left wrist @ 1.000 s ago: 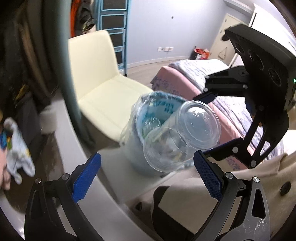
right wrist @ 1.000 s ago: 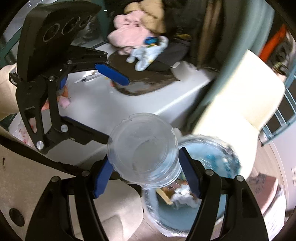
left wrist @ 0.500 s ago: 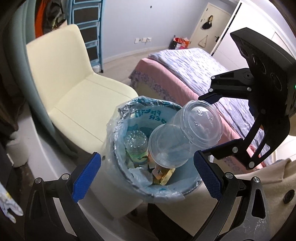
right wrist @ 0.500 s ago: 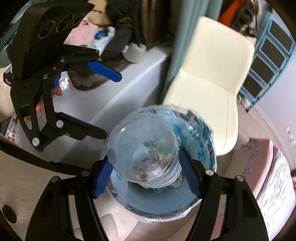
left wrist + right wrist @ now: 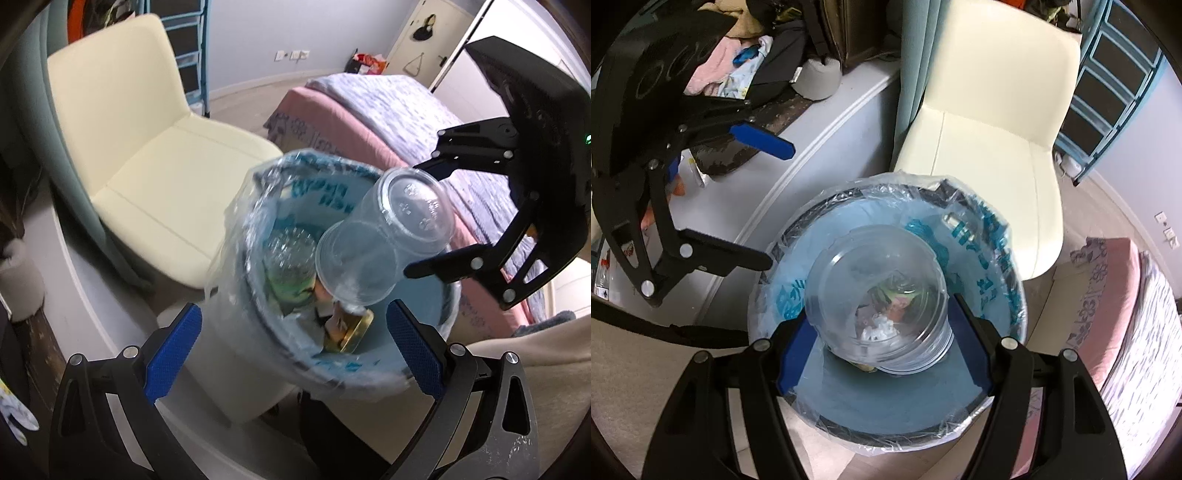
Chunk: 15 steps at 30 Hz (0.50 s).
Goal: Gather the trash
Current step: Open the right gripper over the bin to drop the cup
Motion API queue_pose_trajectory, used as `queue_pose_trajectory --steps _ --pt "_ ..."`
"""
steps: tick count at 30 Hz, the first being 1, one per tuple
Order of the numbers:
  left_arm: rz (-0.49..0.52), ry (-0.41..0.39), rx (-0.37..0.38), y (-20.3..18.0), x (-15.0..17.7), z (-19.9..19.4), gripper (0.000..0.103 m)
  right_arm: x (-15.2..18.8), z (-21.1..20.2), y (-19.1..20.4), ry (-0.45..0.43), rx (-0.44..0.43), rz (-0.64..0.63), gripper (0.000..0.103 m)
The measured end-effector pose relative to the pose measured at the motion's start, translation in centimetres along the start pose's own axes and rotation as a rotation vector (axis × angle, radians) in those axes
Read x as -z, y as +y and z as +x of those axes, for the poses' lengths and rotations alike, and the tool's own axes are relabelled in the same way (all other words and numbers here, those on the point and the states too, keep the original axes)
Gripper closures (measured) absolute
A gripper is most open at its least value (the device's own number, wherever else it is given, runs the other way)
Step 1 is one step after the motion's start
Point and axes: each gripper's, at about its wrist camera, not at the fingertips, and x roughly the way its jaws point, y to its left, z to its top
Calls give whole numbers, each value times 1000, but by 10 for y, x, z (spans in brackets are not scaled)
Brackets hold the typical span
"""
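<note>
The right gripper (image 5: 882,352) clamps a clear plastic cup (image 5: 877,306) above the blue-lined round bin (image 5: 1004,266), whose printed liner lettering is unreadable; the left gripper (image 5: 293,349) gapes wide, empty.

Both grippers are black, angular frames with long cut-out slots and silver round-head screws at the joints. The left gripper (image 5: 293,345) carries blue pads (image 5: 173,347) with a fine cross-hatched texture, and the right gripper (image 5: 882,352) has the same blue pads (image 5: 792,354). The right one's housing shows three round recesses and a small green light; beige cloth lies beside the frames.
</note>
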Motion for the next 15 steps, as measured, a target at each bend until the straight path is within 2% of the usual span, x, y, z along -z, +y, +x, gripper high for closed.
queue_pose_trajectory --steps 2,5,7,11,15 --pt "-12 7 1 3 2 1 6 -3 6 1 25 -5 0 35" --pt "-17 8 1 5 3 0 6 -5 10 2 45 39 -13 35" --pt "-11 3 2 3 2 -2 6 -9 9 1 52 54 -6 28" --pt "-3 -11 0 -1 1 -5 6 -11 2 2 32 79 -5 27" --pt "-15 -23 0 1 5 -7 6 -12 -9 9 -7 41 5 27"
